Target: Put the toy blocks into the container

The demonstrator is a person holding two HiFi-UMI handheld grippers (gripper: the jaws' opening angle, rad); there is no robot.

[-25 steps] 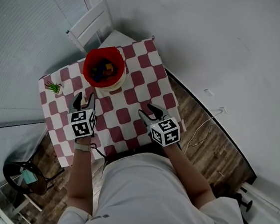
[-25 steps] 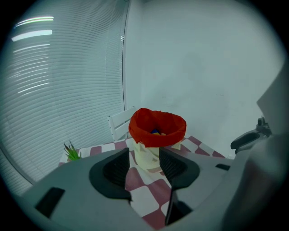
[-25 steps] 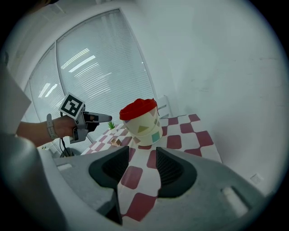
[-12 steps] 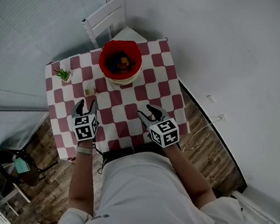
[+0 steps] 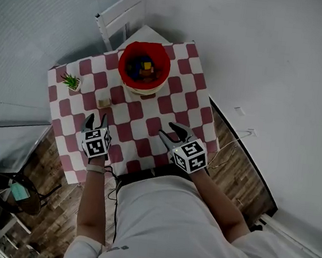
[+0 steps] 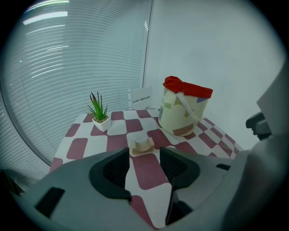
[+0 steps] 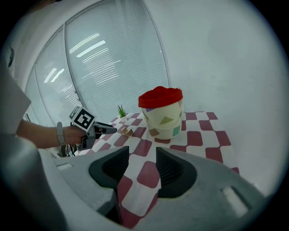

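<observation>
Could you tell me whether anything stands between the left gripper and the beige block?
Nothing visible does: only checkered cloth lies between the open left gripper and the beige block; the plant stands aside.

We see a square table (image 5: 144, 123) under a red-and-white checked cloth. Slatted window blinds (image 5: 27, 35) fill the left side, and a plain white wall (image 5: 262, 50) runs far and right. A white chair (image 5: 123, 12) stands at the table's far edge. On the wood-plank floor (image 5: 242, 175), a round black stool (image 5: 10, 186) sits near left.
</observation>
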